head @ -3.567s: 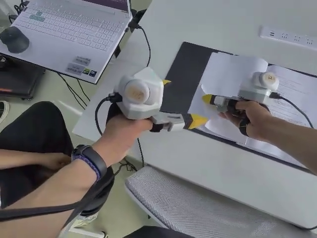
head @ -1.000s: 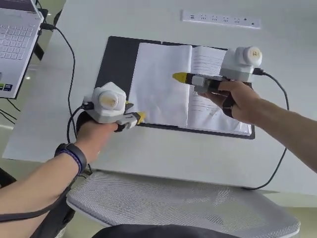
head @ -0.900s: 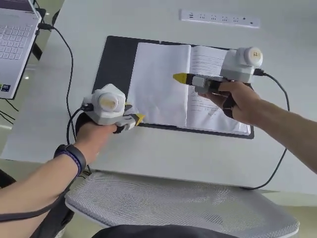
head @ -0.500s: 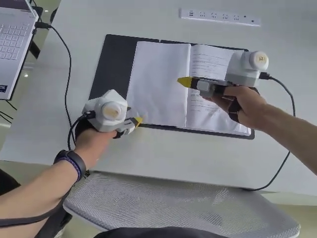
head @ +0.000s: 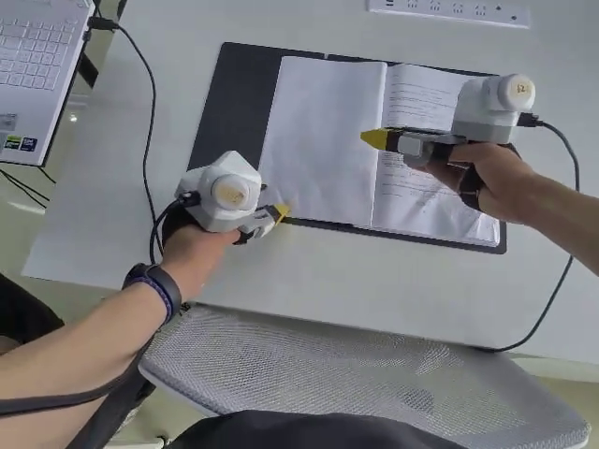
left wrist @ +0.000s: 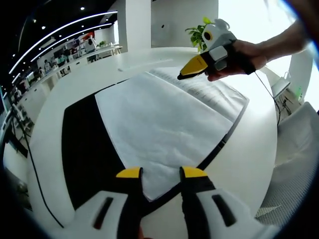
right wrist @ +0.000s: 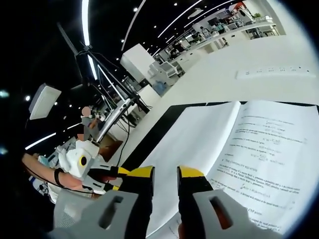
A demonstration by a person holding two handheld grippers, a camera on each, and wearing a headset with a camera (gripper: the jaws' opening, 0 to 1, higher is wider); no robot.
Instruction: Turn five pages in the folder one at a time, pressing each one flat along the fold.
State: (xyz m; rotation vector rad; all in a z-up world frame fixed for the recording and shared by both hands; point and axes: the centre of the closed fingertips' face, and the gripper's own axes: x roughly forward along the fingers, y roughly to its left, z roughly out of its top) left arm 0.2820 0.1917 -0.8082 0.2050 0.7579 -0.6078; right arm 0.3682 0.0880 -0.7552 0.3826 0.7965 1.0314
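A black folder lies open on the white table. A blank white page rests flat on its left half, and a printed page lies on the right half. My right gripper hovers at the fold, its jaws a little apart and empty, and in its own view it points across the blank page. My left gripper sits at the near left corner of that page, open, with the corner lying just beyond its tips.
A laptop stands at the far left with a black cable running along the table. A white power strip lies behind the folder. A grey mesh chair seat is below the table's near edge.
The page that my right gripper held curled up 3.6 s ago now lies flat on the left. Over the last second, my right gripper has drawn back slightly toward the fold. The camera has shifted.
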